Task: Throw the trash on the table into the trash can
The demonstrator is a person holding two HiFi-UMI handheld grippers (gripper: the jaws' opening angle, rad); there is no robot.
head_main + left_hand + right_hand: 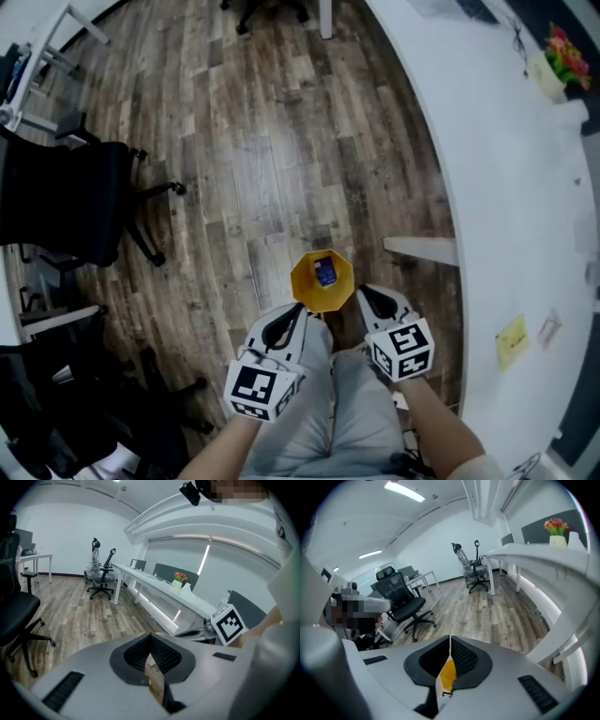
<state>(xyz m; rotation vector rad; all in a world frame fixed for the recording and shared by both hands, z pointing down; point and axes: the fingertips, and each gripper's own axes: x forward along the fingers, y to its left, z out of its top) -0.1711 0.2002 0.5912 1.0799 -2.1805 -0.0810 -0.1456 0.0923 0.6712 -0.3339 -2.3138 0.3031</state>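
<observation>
**Clearances.** Head view: the wood floor is open ahead and to the left. The black office chair stands well apart on the left. The curved edge of the white bench runs down the right side. A white panel juts from under that edge, near the right gripper but apart from it. On the bench, well apart from both grippers: flowers at the far end and a yellow note nearer.

**Task item.** The yellow bag hangs over the floor, off the bench, between the two grippers and just ahead of the person's knees. Its mouth is open upward, with a blue item inside.

**Left gripper**. Left gripper view: fingers together, clamped on a thin edge of the bag, brownish in this view. No gap visible betw. pads and sheet.

**Right gripper.** Right gripper view: fingers together, clamped on a yellow-and-white edge of the bag. Sheet runs upright betw. the pads.

Both grippers sit at approx. the same height, on opposite sides of the bag's rim.
</observation>
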